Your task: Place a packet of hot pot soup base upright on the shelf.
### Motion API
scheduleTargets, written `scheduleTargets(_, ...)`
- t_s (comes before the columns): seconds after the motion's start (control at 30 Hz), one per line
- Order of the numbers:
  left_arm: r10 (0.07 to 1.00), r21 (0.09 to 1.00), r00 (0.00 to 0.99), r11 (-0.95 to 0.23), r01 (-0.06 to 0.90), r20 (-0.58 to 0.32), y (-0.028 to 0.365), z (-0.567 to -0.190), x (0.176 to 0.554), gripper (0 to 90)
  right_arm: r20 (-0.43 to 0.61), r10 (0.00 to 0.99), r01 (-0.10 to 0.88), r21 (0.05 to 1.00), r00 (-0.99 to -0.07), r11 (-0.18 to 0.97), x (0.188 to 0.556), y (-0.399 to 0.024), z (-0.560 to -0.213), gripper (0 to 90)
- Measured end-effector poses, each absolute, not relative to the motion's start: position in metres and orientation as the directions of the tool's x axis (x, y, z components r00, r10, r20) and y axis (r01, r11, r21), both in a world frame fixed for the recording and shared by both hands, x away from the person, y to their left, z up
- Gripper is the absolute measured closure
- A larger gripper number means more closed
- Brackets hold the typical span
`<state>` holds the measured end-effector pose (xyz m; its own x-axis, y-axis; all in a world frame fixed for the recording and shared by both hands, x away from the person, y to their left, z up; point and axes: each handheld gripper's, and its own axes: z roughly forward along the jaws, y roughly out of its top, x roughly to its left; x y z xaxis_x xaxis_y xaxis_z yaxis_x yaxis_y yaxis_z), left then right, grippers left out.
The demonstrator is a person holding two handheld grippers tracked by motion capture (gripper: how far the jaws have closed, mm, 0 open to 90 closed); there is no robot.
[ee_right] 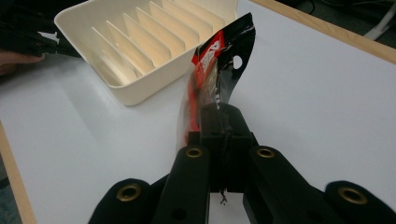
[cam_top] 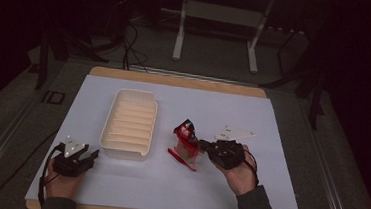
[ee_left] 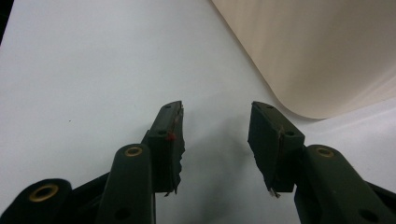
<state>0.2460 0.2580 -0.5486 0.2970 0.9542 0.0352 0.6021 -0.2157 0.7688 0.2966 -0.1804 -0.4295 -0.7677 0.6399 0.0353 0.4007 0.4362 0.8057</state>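
A clear plastic packet with a red and black header stands tilted upright above the white table cover, right of centre. My right gripper is shut on the packet's lower edge; in the right gripper view its jaws meet with the film pinched between them. Something red shows inside the packet. A thin red strip lies on the cover just below it. My left gripper rests near the front left with its jaws open and nothing between them.
A cream ribbed tray sits left of centre, its front wall close to my left gripper, and its ribs beyond the packet. The table's wooden edge runs along the back. Dark floor and a stand's legs lie past it.
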Motion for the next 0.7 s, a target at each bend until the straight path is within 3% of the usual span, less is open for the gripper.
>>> scheduleTargets(0.7,0.957,0.769,0.288,-0.206,0.605,0.03,0.258,-0.549,0.246,52.9,0.006,0.596,0.343,0.823,-0.803,0.453,0.303,-0.165,-0.415,90.0)
